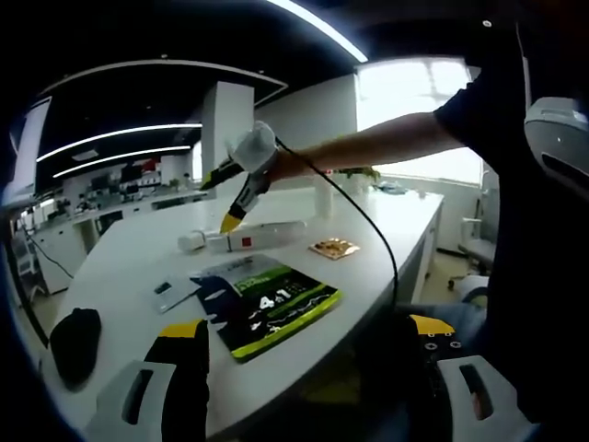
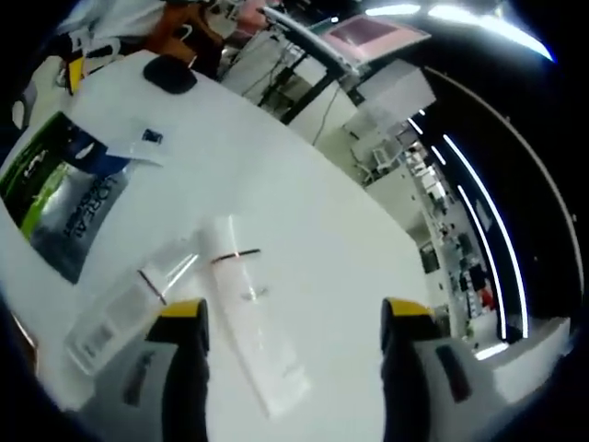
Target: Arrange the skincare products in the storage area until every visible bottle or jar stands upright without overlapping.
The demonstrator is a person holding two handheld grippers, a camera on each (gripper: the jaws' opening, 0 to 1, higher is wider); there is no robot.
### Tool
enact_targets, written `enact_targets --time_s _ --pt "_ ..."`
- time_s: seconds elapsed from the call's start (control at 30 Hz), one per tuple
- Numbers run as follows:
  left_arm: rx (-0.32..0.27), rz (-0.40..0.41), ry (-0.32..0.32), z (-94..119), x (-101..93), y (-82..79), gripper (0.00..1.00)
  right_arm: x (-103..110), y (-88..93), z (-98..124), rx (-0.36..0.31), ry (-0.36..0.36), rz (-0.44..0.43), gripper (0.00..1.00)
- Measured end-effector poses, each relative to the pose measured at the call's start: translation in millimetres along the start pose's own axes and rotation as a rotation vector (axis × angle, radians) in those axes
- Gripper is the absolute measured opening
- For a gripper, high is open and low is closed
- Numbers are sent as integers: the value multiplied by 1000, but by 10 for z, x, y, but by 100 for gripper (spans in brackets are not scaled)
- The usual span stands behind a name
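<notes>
Right gripper [image 2: 293,322] wide open, empty, above two lying tubes [image 2: 248,318] mid-worktop [image 2: 313,193]. Left gripper [image 1: 308,345] open, empty, at near edge beside pouch [image 1: 262,304].

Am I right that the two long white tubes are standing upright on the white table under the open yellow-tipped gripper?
Not quite: the two long white tubes lie flat on the white table, as the right gripper view shows. The yellow-tipped right gripper is indeed open above them.
</notes>
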State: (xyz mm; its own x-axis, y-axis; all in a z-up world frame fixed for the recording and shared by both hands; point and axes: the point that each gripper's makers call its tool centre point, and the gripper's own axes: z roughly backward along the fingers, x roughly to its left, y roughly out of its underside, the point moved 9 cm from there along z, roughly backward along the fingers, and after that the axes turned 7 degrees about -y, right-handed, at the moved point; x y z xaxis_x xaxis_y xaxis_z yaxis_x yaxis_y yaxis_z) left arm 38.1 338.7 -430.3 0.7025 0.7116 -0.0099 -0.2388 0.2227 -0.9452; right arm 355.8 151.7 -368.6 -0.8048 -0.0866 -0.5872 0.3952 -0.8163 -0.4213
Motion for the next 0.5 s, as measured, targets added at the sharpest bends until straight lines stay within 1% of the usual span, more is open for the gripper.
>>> enact_targets --time_s 0.07,0.2,0.23,0.33,0.5 --pt "1 -1 3 -2 -12 2 89 19 -8 -4 -9 -5 4 76" --pt "-3 0 8 -4 -24 0 89 43 9 -26 6 -26 25 76" --pt "-4 1 8 -5 -24 1 89 57 22 -31 18 -35 38 74" --pt "-6 1 6 -3 -20 -4 89 73 38 -45 24 -59 53 70" --pt "-5 2 4 -11 -18 -3 89 20 89 -55 36 -75 41 70"
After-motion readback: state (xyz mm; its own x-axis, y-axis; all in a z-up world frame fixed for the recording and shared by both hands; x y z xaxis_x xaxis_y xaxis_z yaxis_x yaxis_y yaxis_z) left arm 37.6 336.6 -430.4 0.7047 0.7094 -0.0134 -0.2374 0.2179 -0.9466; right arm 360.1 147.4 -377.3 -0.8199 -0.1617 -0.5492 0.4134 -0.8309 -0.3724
